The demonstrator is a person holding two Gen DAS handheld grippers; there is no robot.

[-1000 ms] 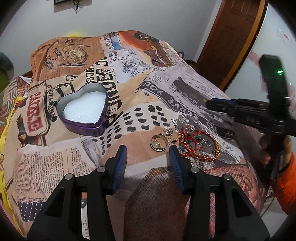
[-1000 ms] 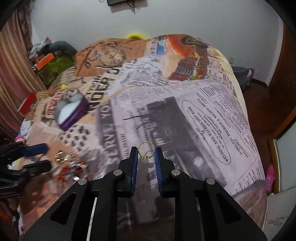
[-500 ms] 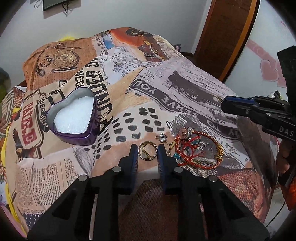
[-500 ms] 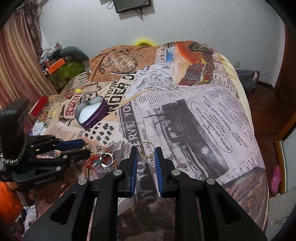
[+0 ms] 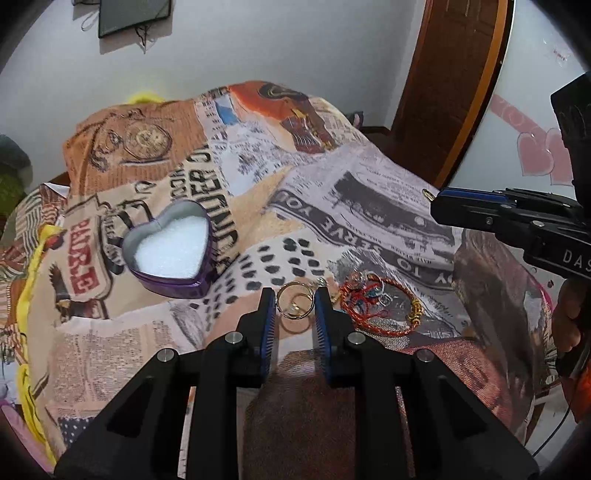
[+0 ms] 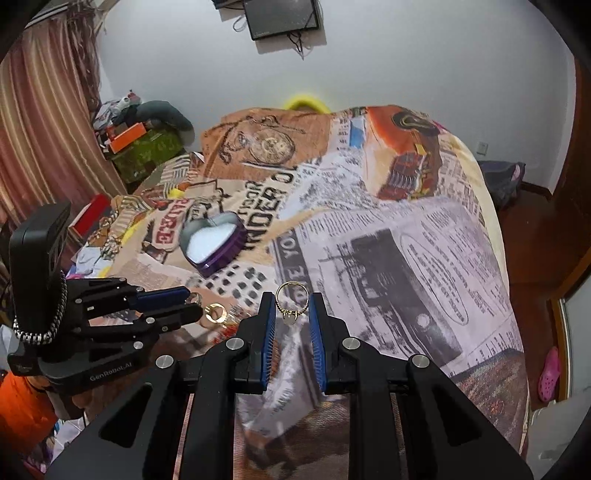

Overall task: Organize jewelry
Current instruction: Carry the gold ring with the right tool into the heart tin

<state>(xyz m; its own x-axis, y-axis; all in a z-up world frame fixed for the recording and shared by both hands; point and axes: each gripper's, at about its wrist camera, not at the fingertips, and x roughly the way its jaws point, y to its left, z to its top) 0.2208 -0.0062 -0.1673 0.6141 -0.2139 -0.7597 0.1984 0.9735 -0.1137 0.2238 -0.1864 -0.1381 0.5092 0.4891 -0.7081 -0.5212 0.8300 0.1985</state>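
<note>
A purple heart-shaped tin (image 5: 170, 248) with white foam inside sits open on the patterned bedspread; it also shows in the right wrist view (image 6: 214, 247). My left gripper (image 5: 295, 301) is shut on a gold hoop ring (image 5: 294, 304) and holds it just above the bed, right of the tin. My right gripper (image 6: 291, 304) is shut on a thin gold ring (image 6: 291, 295) with a small charm, held in the air over the bed. A red braided bracelet (image 5: 380, 306) with charms lies on the bed right of the left gripper.
The bedspread (image 5: 332, 221) has a newspaper print and drops away at its right edge. A wooden door (image 5: 454, 74) stands at the back right. Boxes and clutter (image 6: 140, 144) sit by the curtain at the left. A screen (image 6: 282, 16) hangs on the wall.
My left gripper closed on the gold hoop ring and lifted it off the bed. My right gripper kept its ring and swung left towards the tin.
</note>
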